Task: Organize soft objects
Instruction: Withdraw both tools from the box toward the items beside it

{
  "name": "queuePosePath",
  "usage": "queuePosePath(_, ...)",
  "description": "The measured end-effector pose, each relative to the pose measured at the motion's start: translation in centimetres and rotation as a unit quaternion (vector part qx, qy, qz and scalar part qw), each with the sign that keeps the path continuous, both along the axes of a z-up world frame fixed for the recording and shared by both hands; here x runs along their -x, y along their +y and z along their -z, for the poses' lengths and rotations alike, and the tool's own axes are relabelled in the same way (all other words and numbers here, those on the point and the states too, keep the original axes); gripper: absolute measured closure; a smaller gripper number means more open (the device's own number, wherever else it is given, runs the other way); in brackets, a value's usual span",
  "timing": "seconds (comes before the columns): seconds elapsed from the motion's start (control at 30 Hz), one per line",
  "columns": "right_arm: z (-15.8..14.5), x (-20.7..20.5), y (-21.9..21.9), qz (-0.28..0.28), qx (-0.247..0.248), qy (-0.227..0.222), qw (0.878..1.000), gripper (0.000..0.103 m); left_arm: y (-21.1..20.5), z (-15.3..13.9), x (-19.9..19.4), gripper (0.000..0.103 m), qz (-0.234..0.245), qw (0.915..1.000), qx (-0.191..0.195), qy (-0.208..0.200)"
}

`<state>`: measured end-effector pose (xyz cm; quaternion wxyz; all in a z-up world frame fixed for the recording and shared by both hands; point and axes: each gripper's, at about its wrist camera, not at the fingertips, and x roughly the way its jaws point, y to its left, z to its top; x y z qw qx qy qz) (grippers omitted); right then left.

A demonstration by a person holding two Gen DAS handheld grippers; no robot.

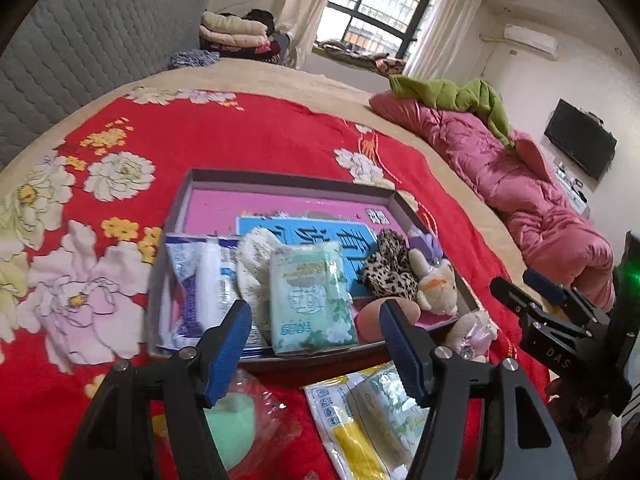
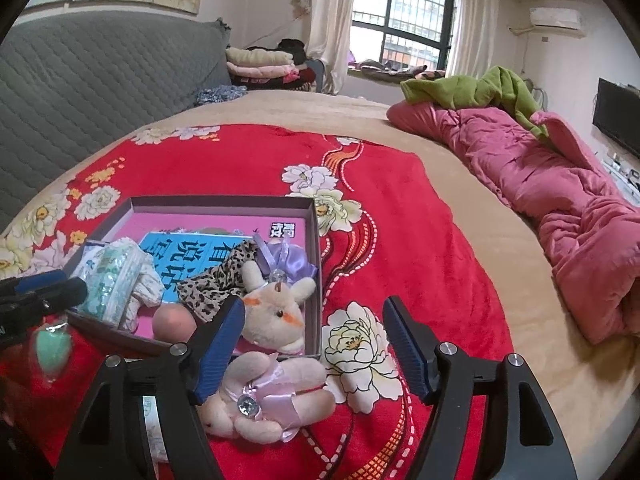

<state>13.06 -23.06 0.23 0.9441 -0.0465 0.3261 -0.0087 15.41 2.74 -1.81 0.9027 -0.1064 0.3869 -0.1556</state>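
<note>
A shallow box (image 1: 280, 178) (image 2: 224, 202) on the red floral blanket holds a green tissue pack (image 1: 310, 300), a white-and-blue packet (image 1: 200, 280), a leopard scrunchie (image 1: 386, 264) (image 2: 220, 280), a cream plush (image 1: 438, 286) (image 2: 276, 314), a peach sponge (image 1: 384, 314) (image 2: 174, 322) and a purple bow (image 2: 286, 262). My left gripper (image 1: 316, 354) is open and empty, just before the box's near edge. My right gripper (image 2: 314, 350) is open above a pink-dressed plush bunny (image 2: 268, 396) (image 1: 474, 334) that lies outside the box.
A green sponge in clear wrap (image 1: 234, 428) (image 2: 52, 350) and a yellow-and-white packet (image 1: 360, 420) lie on the blanket (image 1: 248, 132) in front of the box. A pink quilt (image 2: 560, 200) with a green cloth (image 2: 480, 88) lies at the right. A grey headboard (image 2: 100, 76) stands at the left.
</note>
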Motion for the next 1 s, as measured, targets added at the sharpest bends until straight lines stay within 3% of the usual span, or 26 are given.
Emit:
queuePosePath(0.23,-1.1,1.2,-0.3,-0.006,-0.009,-0.015,1.000,0.030,1.9,-2.1,1.4,0.037,-0.026,0.9995,-0.003,-0.018)
queuePosePath(0.7,-3.3,3.7,-1.2,-0.013,-0.031,-0.041,0.999,0.029,5.2,-3.7,3.7,0.037,-0.079,0.9965,-0.024,-0.016)
queuePosePath(1.0,-3.7,5.2,-0.7,-0.028,-0.036,-0.044,0.998,0.029,4.4,-3.6,5.4,0.037,-0.066,0.9968,-0.043,-0.008)
